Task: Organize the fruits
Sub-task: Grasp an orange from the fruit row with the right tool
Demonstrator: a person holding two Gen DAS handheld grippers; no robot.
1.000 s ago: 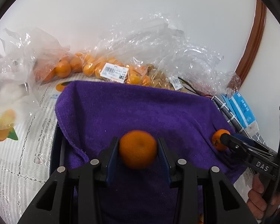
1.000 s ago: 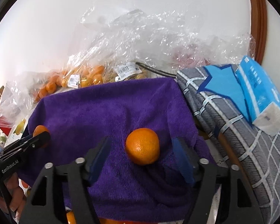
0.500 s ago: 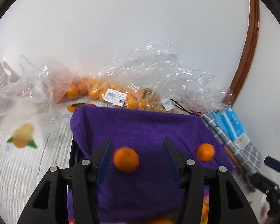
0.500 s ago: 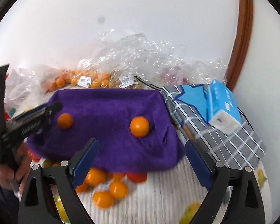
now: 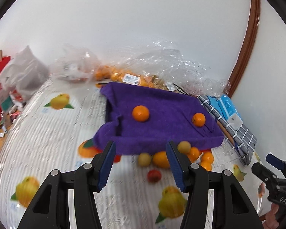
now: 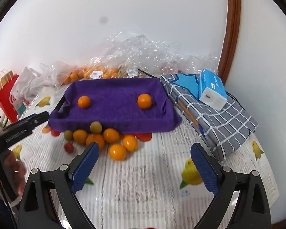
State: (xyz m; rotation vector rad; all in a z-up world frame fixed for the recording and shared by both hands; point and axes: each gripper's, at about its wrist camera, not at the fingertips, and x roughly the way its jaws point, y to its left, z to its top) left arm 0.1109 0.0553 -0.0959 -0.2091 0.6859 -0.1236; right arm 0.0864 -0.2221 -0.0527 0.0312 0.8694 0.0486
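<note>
A tray draped in a purple towel holds two oranges: a left orange and a right orange. A pile of loose fruit, with oranges, pale green-yellow fruits and small red ones, lies on the tablecloth at the tray's near edge. My left gripper is open and empty, held back above the cloth. My right gripper is wide open and empty, also back from the tray.
Clear plastic bags of oranges lie behind the tray by the wall. A grey checked cloth with a blue tissue pack sits to the right. A red paper bag and white bags stand left.
Both grippers have let go of their oranges on the purple towel, opened, and pulled back and up. The loose fruit pile in front of the tray has come into view.
</note>
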